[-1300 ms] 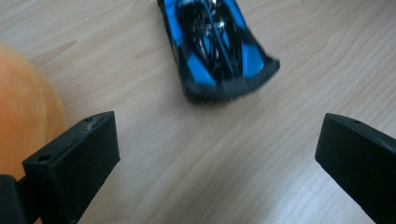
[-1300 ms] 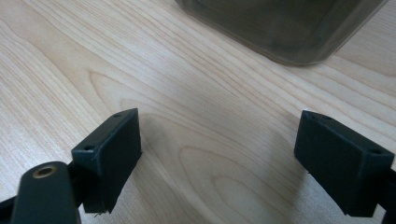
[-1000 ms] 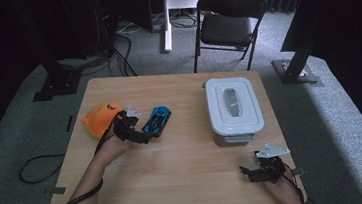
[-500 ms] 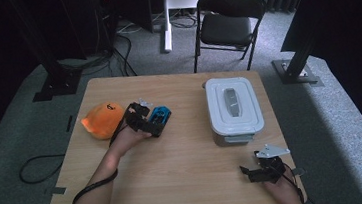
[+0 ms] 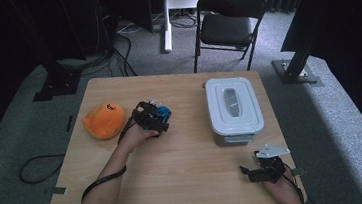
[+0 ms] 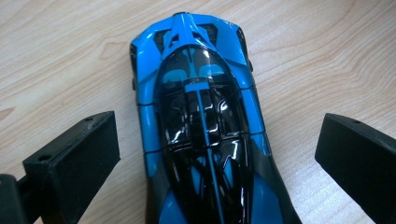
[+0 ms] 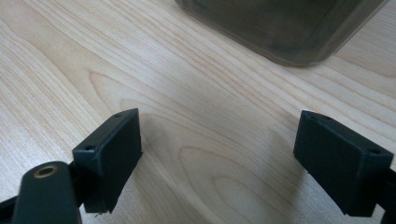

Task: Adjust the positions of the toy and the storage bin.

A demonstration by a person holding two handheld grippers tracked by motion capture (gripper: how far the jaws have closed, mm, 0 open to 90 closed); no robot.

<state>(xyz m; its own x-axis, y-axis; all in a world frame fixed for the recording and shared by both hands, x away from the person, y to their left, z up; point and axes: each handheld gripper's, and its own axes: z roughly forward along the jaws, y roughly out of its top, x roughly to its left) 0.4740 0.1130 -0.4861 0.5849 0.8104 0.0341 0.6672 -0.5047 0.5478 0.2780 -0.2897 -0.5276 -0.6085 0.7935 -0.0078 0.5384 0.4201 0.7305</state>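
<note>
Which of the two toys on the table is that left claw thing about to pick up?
The blue toy car, lying between the left gripper's open fingers. The orange plush toy sits apart beside it.

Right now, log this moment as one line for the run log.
left tool: open, straddling blue toy car | right tool: open, idle near lidded box | car: on table, ungripped
</note>
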